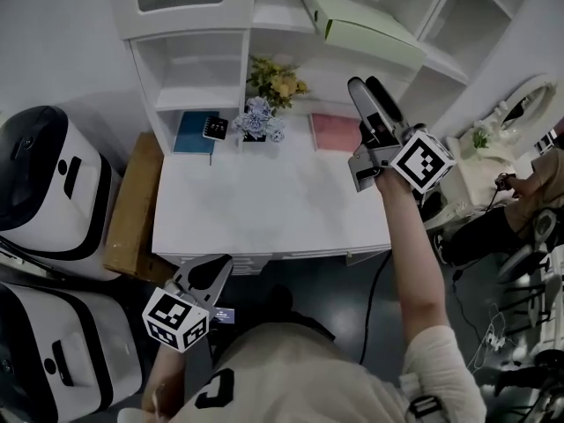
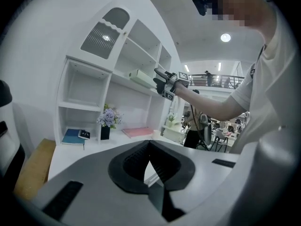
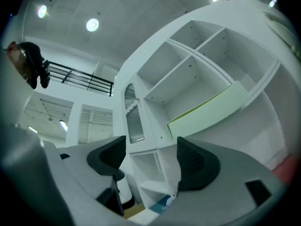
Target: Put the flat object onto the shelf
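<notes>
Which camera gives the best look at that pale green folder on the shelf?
The head view: the green folder shows whole, from above. The right gripper view catches only its long edge, close up; the left gripper view shows it small and far off.

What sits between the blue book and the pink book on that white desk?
A dark vase of pale purple flowers stands there, clearest in the head view.

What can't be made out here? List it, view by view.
- Head view: the small dark item on the blue book is too small to identify.
- Right gripper view: the pink book is cut off by the picture's edge.
- Left gripper view: the door panel hides the cupboard's inside.
</notes>
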A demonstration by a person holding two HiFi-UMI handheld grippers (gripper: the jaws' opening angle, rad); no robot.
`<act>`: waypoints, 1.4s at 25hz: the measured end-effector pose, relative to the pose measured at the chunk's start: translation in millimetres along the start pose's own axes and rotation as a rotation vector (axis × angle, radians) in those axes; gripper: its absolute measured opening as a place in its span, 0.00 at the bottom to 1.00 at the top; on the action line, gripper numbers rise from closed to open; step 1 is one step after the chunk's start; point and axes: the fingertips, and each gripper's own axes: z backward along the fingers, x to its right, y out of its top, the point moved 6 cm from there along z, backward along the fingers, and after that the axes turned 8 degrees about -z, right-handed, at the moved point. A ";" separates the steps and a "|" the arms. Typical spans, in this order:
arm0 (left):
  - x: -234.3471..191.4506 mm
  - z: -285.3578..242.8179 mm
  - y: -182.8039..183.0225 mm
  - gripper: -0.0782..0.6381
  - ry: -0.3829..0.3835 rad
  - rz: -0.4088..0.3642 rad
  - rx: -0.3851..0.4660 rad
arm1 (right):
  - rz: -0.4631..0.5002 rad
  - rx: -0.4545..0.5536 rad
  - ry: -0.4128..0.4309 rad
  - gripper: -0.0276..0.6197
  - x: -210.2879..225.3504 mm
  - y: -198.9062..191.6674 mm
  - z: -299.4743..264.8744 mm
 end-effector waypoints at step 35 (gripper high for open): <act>2.7 50.7 -10.5 0.13 0.066 0.018 0.051 | 0.438 -0.514 0.363 0.09 -155.5 -191.6 68.2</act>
